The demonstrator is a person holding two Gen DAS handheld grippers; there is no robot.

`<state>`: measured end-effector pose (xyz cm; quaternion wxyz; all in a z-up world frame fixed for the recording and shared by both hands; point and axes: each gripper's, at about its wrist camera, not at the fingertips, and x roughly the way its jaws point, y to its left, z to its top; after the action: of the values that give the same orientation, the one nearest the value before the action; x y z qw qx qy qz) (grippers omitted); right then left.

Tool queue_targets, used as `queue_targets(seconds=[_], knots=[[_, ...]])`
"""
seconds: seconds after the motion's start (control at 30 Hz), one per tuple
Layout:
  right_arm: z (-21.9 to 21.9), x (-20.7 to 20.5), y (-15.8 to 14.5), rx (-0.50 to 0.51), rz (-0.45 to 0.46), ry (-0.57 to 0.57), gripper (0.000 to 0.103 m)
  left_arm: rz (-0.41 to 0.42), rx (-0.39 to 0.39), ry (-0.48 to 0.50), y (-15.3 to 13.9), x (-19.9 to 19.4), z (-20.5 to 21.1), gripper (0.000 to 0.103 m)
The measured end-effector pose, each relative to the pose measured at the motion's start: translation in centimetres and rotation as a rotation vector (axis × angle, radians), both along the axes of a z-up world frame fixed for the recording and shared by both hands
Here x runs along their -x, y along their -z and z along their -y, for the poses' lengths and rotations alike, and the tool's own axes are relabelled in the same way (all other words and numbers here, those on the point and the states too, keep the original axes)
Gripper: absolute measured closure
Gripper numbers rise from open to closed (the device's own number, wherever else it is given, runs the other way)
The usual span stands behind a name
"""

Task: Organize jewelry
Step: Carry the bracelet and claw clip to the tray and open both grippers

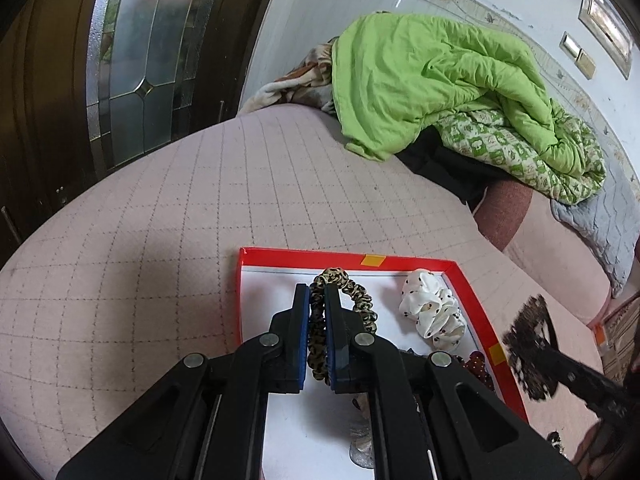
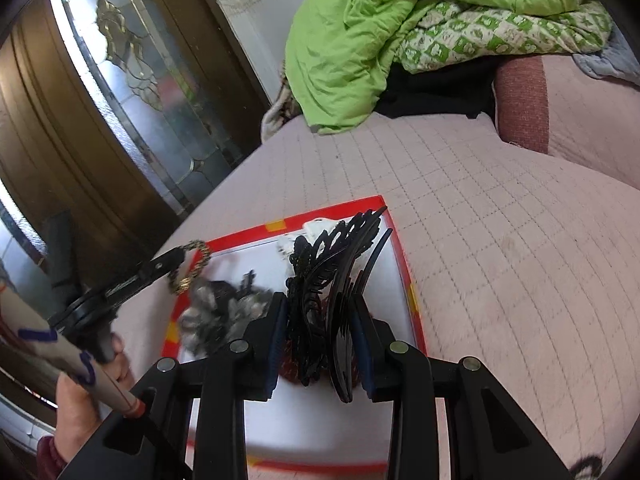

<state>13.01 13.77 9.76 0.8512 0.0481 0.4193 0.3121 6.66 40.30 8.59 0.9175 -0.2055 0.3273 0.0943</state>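
A red-rimmed box [image 1: 472, 288] with a white floor lies on the pink quilted bed. My left gripper [image 1: 317, 292] is shut on a leopard-print scrunchie [image 1: 360, 300], which hangs over the box; the same scrunchie [image 2: 192, 264] shows at the left of the right wrist view. My right gripper [image 2: 320, 300] is shut on a black lacy hair claw clip [image 2: 332, 264] above the box [image 2: 404, 256]; that clip [image 1: 528, 344] appears blurred at the box's right edge in the left wrist view. Inside lie a white dotted scrunchie [image 1: 432, 312], a dark red dotted one [image 1: 476, 368] and a grey fuzzy piece [image 2: 216, 316].
A green quilt [image 1: 440, 80] and a patterned blanket are heaped at the far side of the bed [image 1: 160, 240]. A dark wooden door with leaded glass [image 1: 136, 60] stands to the left. A person's hand [image 2: 80, 412] holds the left gripper's handle. A small dark item [image 2: 586, 468] lies on the bed.
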Motion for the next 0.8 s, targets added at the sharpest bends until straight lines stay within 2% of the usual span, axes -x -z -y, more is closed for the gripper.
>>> queue_targets(seconds=[0.13, 0.4, 0.8], knots=[[-1.4, -1.6, 0.8, 0.058, 0.002, -0.002, 0.069, -0.011, -0.003, 0.005, 0.2, -0.3, 0.2, 0.097], [-3.5, -3.4, 3.1, 0.112, -0.02, -0.005, 0.069, -0.033, 0.002, 0.001, 0.9, -0.5, 0.0, 0.097], [-5.9, -4.3, 4.4, 0.068, -0.042, -0.012, 0.069, -0.042, 0.004, -0.006, 1.3, -0.4, -0.3, 0.097]])
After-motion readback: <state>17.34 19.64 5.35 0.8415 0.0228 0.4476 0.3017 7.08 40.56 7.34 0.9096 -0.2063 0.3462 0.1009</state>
